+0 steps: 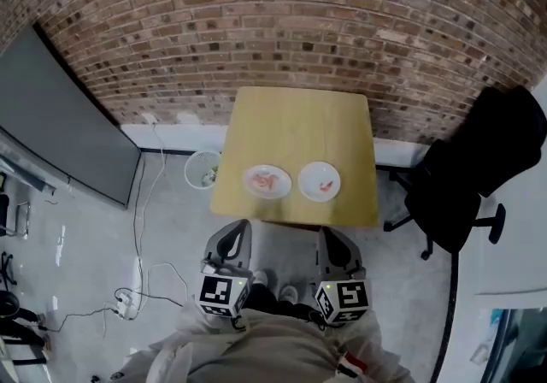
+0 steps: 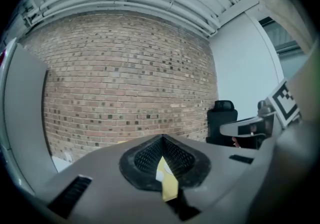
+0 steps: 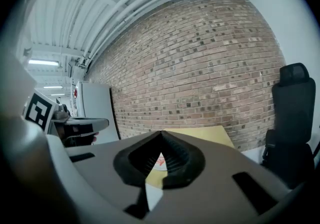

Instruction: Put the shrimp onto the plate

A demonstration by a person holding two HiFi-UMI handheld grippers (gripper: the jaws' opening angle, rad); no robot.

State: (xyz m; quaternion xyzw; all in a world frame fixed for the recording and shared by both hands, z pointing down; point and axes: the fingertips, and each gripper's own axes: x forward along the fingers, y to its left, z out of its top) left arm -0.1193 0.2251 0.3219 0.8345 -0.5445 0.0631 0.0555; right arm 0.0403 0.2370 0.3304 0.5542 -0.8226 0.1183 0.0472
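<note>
- Head view: pale wooden square table (image 1: 299,129) stands against a red-brown brick wall (image 1: 282,22). Two white round plates sit side by side near its front edge, close but apart.
- Left white round plate (image 1: 267,193) carries a small heap of pink-orange shrimp (image 1: 269,178). Right white round plate (image 1: 320,169) carries a single shrimp piece (image 1: 326,185).
- Left tongs (image 1: 240,227) and right tongs (image 1: 327,234) are held short of the table's front edge, over the grey floor (image 1: 85,270). Tips point toward the plates and touch nothing.
- White wire waste basket (image 1: 202,169) sits just beside the table's left side, black office chair (image 1: 466,172) to its right. Grey flat panel (image 1: 60,116) at far left; white cables (image 1: 141,274) on the floor.
- Left gripper view: left tongs (image 2: 162,140) are closed together, nothing between the black ribbed pads (image 2: 145,158). A sliver of table (image 2: 169,183) shows below the tips. Brick wall ahead; black office chair (image 2: 222,120) and right tongs (image 2: 247,127) at right.
- Right gripper view: right tongs (image 3: 161,135) meet at the tips, empty. Beyond them lies the table (image 3: 200,135); the gap under the tips shows a strip of white plate (image 3: 160,164) with some pink on it. Cannot tell which plate.
- Same view: left tongs (image 3: 75,128) at left, grey flat panel (image 3: 97,108) behind, black office chair (image 3: 295,118) at right.
</note>
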